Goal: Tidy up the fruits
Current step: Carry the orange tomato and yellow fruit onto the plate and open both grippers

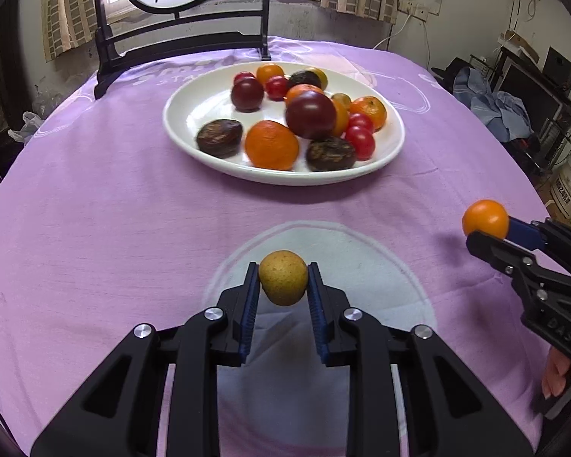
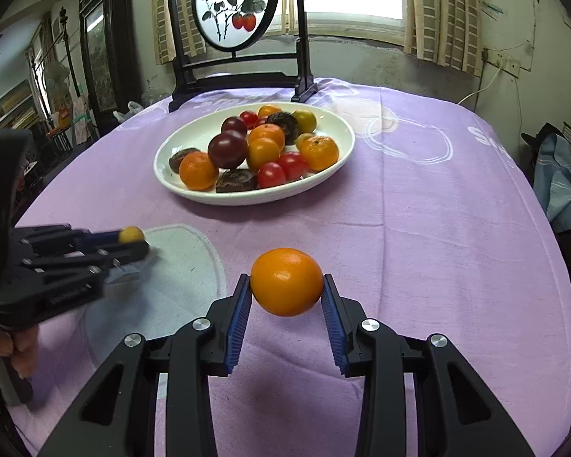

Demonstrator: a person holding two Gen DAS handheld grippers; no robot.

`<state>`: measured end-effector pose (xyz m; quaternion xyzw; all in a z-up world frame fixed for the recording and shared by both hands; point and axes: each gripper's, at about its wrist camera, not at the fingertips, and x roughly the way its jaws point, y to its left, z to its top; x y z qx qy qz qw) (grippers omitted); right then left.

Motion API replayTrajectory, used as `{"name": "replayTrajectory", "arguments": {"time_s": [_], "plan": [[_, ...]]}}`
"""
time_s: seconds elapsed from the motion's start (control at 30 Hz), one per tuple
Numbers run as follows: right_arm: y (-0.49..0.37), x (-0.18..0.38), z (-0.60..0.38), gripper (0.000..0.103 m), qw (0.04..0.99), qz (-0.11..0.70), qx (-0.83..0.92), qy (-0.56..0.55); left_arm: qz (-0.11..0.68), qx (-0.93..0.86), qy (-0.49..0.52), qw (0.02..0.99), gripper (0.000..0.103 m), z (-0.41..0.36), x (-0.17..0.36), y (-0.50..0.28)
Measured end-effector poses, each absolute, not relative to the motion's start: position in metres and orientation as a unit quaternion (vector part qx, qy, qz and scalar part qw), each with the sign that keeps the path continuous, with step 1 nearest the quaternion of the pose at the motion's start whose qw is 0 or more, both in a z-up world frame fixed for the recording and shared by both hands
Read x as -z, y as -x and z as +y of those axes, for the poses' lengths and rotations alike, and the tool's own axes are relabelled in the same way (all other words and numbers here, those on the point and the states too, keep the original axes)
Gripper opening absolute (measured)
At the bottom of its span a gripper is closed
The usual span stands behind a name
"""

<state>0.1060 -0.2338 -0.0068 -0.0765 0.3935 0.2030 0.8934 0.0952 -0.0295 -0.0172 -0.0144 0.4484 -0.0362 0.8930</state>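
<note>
My left gripper (image 1: 283,282) is shut on a small yellow-brown fruit (image 1: 283,283) and holds it above the purple tablecloth; it also shows in the right wrist view (image 2: 133,238). My right gripper (image 2: 287,285) is shut on an orange fruit (image 2: 286,282) held above the cloth; it shows at the right of the left wrist view (image 1: 485,224). A white oval plate (image 1: 194,114) (image 2: 335,122) beyond both grippers holds several fruits: oranges, red cherry tomatoes, dark purple tomatoes and dark wrinkled fruits.
A black wooden stand with a round painted panel (image 2: 235,3) stands at the table's far edge behind the plate. A pale round print (image 1: 361,259) marks the cloth under the left gripper. Furniture and clothes (image 2: 563,179) lie off the table to the right.
</note>
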Motion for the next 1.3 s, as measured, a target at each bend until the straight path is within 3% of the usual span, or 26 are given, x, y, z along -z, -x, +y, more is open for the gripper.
{"name": "replayTrajectory", "arguments": {"time_s": [0.47,0.97,1.0,1.07,1.13,1.3], "plan": [[-0.143,-0.038,-0.168,0.038,0.914,0.323,-0.214,0.118,0.384,0.025,-0.002,0.923,0.024,0.003,-0.042,-0.159],[-0.233,-0.010,-0.131,0.038,0.917,0.353,-0.159,0.099,0.414,-0.028,0.018,0.910,0.025,0.006,-0.016,-0.249],[-0.234,-0.009,-0.132,0.042,0.918,0.352,-0.157,0.096,0.417,-0.028,0.025,0.908,0.025,0.006,-0.014,-0.251],[-0.233,-0.010,-0.134,0.052,0.922,0.346,-0.152,0.088,0.417,-0.036,0.039,0.907,0.044,0.006,-0.012,-0.252],[-0.230,-0.013,-0.139,0.053,0.925,0.340,-0.145,0.084,0.409,-0.047,0.040,0.911,0.054,0.006,-0.014,-0.247],[-0.218,-0.018,-0.151,0.057,0.925,0.340,-0.153,0.067,0.404,-0.042,0.028,0.914,0.062,0.001,-0.020,-0.232]]}}
